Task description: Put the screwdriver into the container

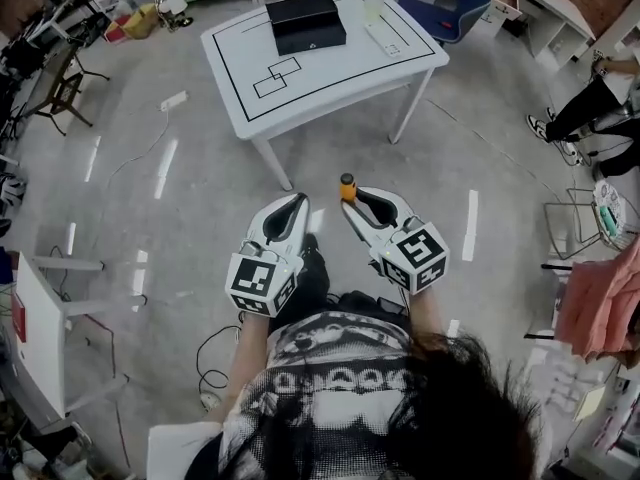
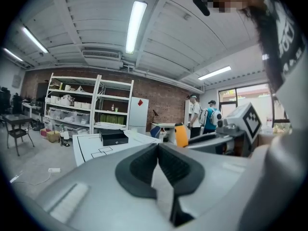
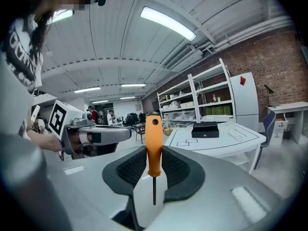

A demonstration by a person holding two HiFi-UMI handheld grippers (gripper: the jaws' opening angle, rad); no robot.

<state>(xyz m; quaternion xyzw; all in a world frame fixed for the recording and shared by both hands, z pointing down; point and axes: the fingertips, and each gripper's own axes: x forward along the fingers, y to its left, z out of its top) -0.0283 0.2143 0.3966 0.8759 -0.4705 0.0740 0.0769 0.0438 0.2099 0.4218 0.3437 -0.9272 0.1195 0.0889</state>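
An orange-handled screwdriver point(image 3: 153, 148) stands upright between the pads of my right gripper point(image 3: 154, 159), handle up and thin shaft down; the jaws are shut on it. In the head view its handle point(image 1: 347, 185) pokes up at the tip of the right gripper point(image 1: 352, 200). My left gripper point(image 1: 298, 201) is level beside it, jaws shut and empty point(image 2: 158, 147). The black box container point(image 1: 306, 22) sits on the white table point(image 1: 330, 78) ahead, well away from both grippers. It also shows small in the gripper views, as the container point(image 3: 205, 129) and the container point(image 2: 114, 138).
A white flat device point(image 1: 385, 38) lies on the table right of the container. A blue chair point(image 1: 450, 13) stands behind the table. A power strip and cable point(image 1: 173, 100) lie on the floor at left. Someone's legs point(image 1: 585, 108) are at far right, a pink cloth point(image 1: 600, 303) below.
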